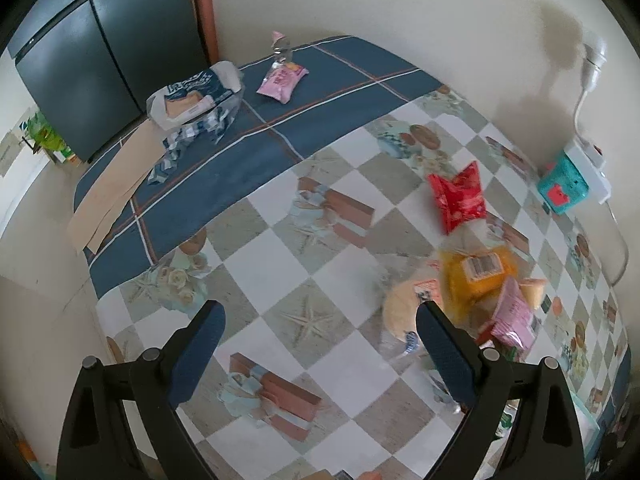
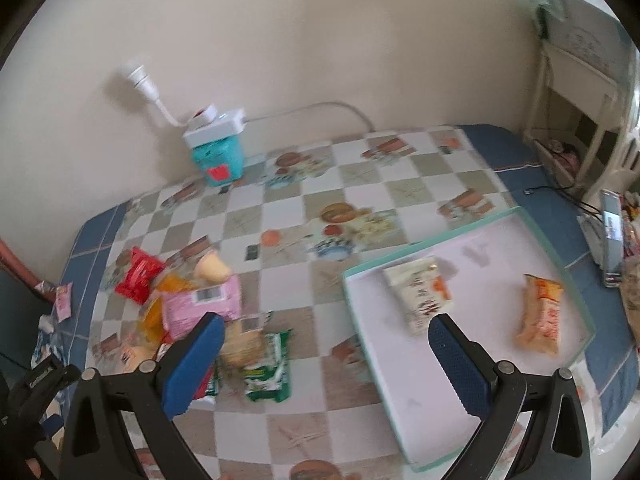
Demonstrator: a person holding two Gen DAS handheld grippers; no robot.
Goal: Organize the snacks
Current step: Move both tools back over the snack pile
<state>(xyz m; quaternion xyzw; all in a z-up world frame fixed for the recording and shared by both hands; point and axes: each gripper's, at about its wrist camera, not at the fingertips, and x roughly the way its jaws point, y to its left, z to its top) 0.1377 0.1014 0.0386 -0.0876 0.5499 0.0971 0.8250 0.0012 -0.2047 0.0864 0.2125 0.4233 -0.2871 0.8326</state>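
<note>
Jaws on both grippers are spread wide with nothing between them: the left gripper (image 1: 320, 344) hangs over bare checkered table (image 1: 328, 264), the right gripper (image 2: 326, 354) sits between the snack pile and the tray (image 2: 472, 364). Nearest the right one is a green packet (image 2: 270, 364) with a pale cracker pack (image 2: 242, 346) on it, then a pink packet (image 2: 204, 306) on top of a yellow-orange bag (image 2: 154, 316), a cream cup-shaped snack (image 2: 212, 268) and a red packet (image 2: 138, 274), all blurry. Only the right view shows the tray: two snacks in it, a white packet (image 2: 418, 294) and an orange packet (image 2: 542, 314), lying apart. Left view has the same heap at its right edge, and only there you get the far end clearly: one lone pink packet (image 1: 282, 80) just in front of a clear bottle (image 1: 282, 50), plus a blue-white plastic bag (image 1: 200, 98) beside it. Teal box (image 2: 218, 160) with a white power strip (image 2: 216, 122) on it stands against the wall. A white chair (image 2: 576, 92) stands past the tray.
</note>
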